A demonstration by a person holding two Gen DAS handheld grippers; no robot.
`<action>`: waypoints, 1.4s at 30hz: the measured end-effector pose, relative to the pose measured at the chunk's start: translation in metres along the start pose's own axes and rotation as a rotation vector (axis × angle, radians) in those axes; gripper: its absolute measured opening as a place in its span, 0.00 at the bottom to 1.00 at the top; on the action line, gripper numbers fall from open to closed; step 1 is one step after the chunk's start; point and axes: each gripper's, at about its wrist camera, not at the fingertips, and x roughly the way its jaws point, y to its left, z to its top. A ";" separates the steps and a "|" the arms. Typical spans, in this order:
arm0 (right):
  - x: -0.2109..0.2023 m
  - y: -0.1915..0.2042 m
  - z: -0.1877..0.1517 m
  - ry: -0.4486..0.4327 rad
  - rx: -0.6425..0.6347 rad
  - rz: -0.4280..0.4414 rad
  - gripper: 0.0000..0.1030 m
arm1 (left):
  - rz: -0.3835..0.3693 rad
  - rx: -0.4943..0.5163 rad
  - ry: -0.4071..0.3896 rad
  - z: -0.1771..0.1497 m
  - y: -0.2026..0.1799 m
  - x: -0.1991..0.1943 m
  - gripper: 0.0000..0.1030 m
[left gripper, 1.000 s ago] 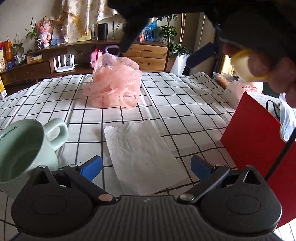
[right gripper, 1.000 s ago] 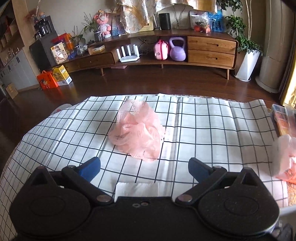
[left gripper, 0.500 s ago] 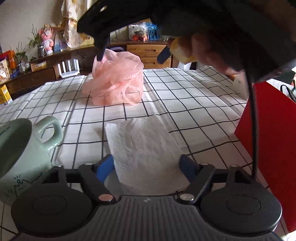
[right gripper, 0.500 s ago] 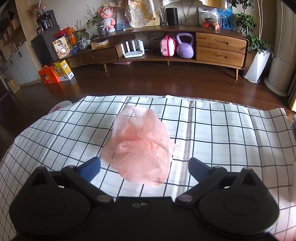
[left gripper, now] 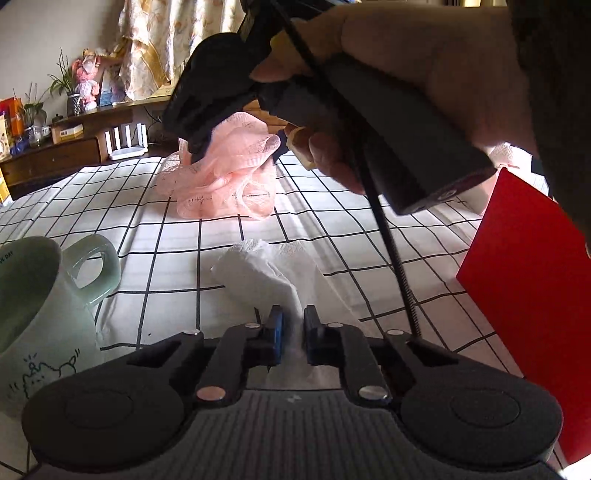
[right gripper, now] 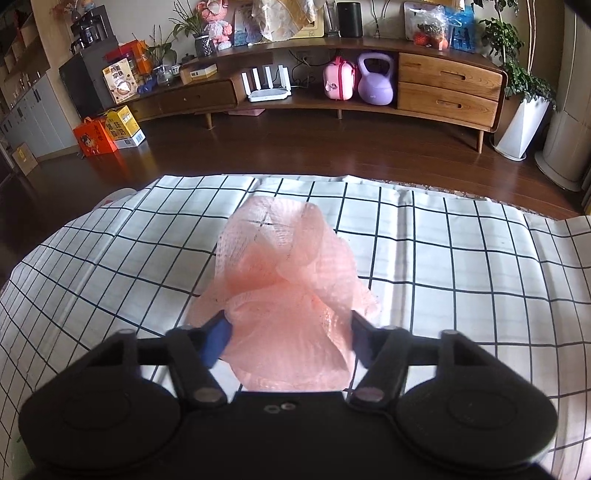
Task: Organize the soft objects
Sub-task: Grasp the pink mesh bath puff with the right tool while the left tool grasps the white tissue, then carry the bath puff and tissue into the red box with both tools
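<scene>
Two soft things lie on the checked cloth [right gripper: 443,258]: one pink mesh pouf [right gripper: 288,288] and one white paper towel [left gripper: 269,280]. The left gripper [left gripper: 293,328] pinches the towel's bunched near end beside one green mug [left gripper: 40,314]. The right gripper [right gripper: 290,336] is closing, its jaws either side of the pouf and touching it

A home living room is shown: a long wooden sideboard [right gripper: 369,92] with drawers along the top of the frame, potted plants [right gripper: 517,55], a purple kettlebell [right gripper: 376,83], a plush doll [right gripper: 216,24], and a checked tablecloth [right gripper: 461,258] below.
</scene>
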 end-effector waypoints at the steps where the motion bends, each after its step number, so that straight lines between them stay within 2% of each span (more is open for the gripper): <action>1: 0.000 0.000 -0.001 0.001 0.005 -0.001 0.47 | -0.003 -0.001 -0.001 0.000 0.000 0.000 0.11; 8: -0.011 -0.002 -0.012 -0.016 0.035 -0.018 0.18 | 0.000 -0.001 -0.009 -0.002 0.000 -0.001 0.10; 11: -0.023 -0.003 -0.017 -0.034 0.047 -0.019 0.12 | 0.004 -0.002 -0.008 -0.002 0.001 -0.004 0.09; 21: -0.097 -0.006 -0.041 -0.085 0.095 -0.019 0.11 | 0.005 0.015 -0.012 -0.005 0.003 -0.033 0.09; 29: -0.163 0.000 -0.083 -0.108 0.116 0.000 0.11 | 0.004 0.013 0.016 -0.005 0.002 -0.066 0.09; 42: -0.254 0.004 -0.147 -0.152 0.139 0.003 0.11 | -0.004 0.008 -0.040 0.003 -0.011 -0.141 0.09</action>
